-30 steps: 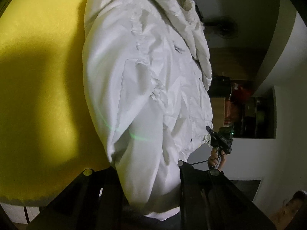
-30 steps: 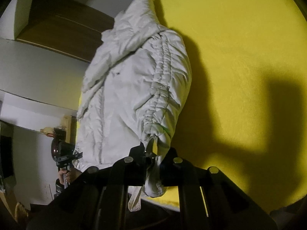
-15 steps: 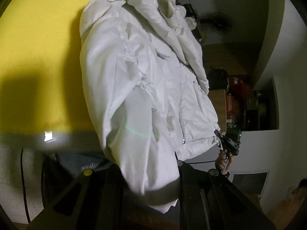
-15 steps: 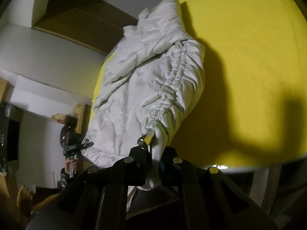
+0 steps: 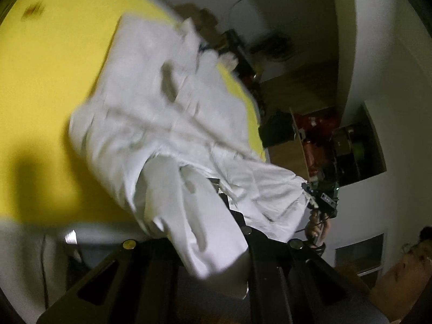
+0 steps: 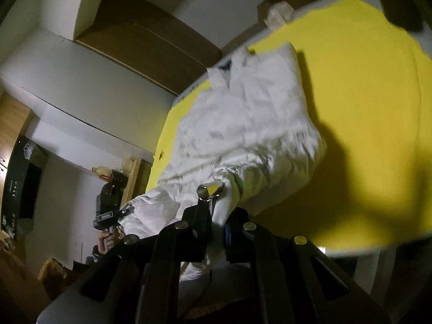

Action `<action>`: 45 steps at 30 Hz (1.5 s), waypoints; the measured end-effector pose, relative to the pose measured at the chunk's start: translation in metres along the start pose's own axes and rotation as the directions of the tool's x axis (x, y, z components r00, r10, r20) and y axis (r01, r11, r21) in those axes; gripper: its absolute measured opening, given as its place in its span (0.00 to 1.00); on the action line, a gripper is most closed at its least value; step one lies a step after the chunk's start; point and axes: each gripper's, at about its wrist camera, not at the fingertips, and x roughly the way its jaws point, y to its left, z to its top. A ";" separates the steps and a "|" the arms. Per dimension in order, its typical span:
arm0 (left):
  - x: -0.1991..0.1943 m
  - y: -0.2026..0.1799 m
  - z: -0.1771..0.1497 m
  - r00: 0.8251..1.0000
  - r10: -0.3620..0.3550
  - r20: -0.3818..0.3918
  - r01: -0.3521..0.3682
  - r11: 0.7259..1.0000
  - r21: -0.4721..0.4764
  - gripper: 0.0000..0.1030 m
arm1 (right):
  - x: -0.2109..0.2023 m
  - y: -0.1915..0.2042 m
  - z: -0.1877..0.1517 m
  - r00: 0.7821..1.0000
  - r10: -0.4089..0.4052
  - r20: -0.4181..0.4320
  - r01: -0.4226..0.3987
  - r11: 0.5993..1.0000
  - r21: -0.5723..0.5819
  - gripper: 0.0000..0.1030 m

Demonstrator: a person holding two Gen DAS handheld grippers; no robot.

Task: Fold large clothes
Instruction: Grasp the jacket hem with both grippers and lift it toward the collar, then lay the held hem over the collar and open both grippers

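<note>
I had the left claw (image 5: 216, 216) clamped on one sleeve cuff of the white jacket (image 5: 167, 113) and the right claw (image 6: 216, 210) pinched on the other cuff. Beyond them the jacket's body lay on the yellow worktop (image 6: 364, 94).

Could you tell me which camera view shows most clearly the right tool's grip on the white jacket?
The right wrist view: the right tool is shut on a cuff of the white jacket, close and fairly sharp. The left wrist view shows that tool only far off, small, at the jacket's far corner, its jaws unreadable.
</note>
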 end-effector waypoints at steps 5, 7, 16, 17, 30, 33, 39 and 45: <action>-0.012 -0.028 0.058 0.998 0.003 0.068 -0.008 0.997 0.078 0.05 | -0.006 0.016 0.053 0.999 0.015 0.039 -0.013 0.999 -0.029 0.09; -0.009 -0.032 0.084 0.997 0.016 0.081 -0.023 0.996 0.084 0.05 | -0.004 0.015 0.078 0.999 0.022 0.049 -0.021 1.000 -0.018 0.09; 0.076 0.036 0.227 0.995 0.094 0.019 -0.092 0.990 -0.109 0.05 | 0.081 -0.038 0.204 0.998 0.011 -0.058 -0.002 0.987 0.163 0.09; 0.086 0.045 0.238 0.995 0.102 0.015 -0.099 0.987 -0.128 0.05 | 0.090 -0.043 0.214 0.998 0.007 -0.068 0.005 0.985 0.175 0.09; 0.183 0.143 0.339 0.986 0.138 -0.089 -0.160 0.934 -0.319 0.08 | 0.226 -0.165 0.316 0.968 -0.040 -0.249 0.145 0.895 0.422 0.13; 0.188 0.145 0.350 0.985 0.154 -0.079 -0.170 0.944 -0.283 0.09 | 0.238 -0.177 0.320 0.974 -0.020 -0.226 0.121 0.889 0.442 0.15; 0.195 0.138 0.364 0.989 0.149 -0.016 -0.149 0.966 -0.210 0.12 | 0.234 -0.179 0.328 0.994 -0.034 -0.107 0.077 0.902 0.424 0.62; 0.182 0.125 0.357 0.985 0.171 -0.022 -0.172 0.965 -0.197 0.16 | 0.202 -0.165 0.327 0.996 -0.083 0.044 0.058 0.912 0.407 0.97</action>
